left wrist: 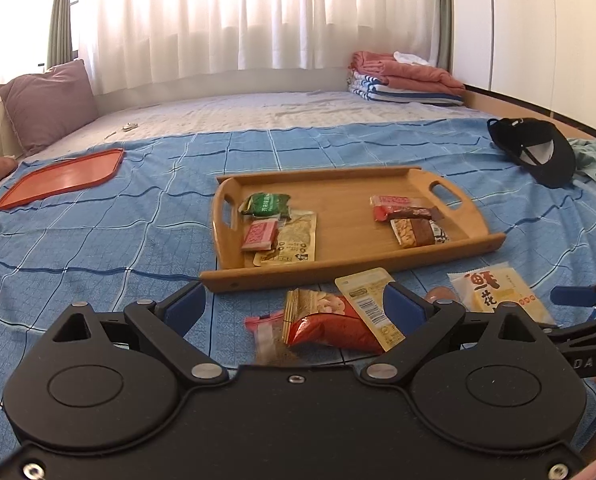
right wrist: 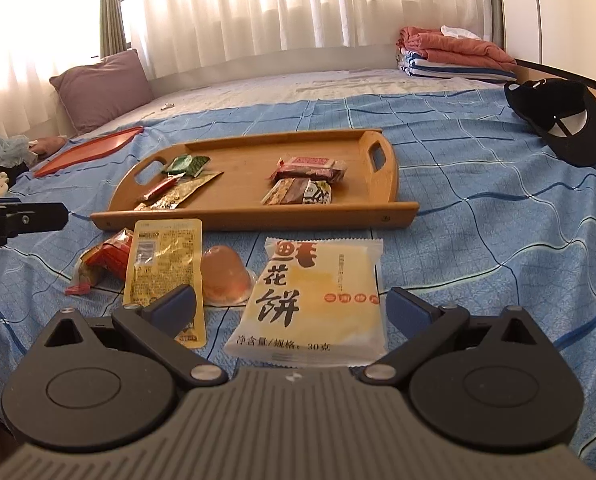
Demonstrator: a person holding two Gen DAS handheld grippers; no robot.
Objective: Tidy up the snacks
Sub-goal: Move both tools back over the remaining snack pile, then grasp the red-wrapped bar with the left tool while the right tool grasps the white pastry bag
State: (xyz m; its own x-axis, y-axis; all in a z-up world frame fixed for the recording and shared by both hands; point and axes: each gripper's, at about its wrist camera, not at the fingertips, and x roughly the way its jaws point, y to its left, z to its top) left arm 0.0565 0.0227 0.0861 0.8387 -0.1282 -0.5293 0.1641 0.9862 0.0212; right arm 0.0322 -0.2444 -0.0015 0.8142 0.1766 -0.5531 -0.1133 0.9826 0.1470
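Blue bedspread (right wrist: 478,216) — wooden tray (right wrist: 254,220), loose snacks, both claws agape

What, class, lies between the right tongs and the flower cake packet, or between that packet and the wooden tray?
Nothing visible. The right tongs are open, straddling the flower cake packet. Only bare blue bedsheet separates it from the wooden tray's near rim.

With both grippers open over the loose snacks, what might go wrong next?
1. The yellow packet lies over the red bag; the left gripper may pinch both together.
2. The jelly cup sits touching the flower cake; the right gripper, closing on the cake, may knock it.
3. The thin cake wrapper may slip before reaching the tray.
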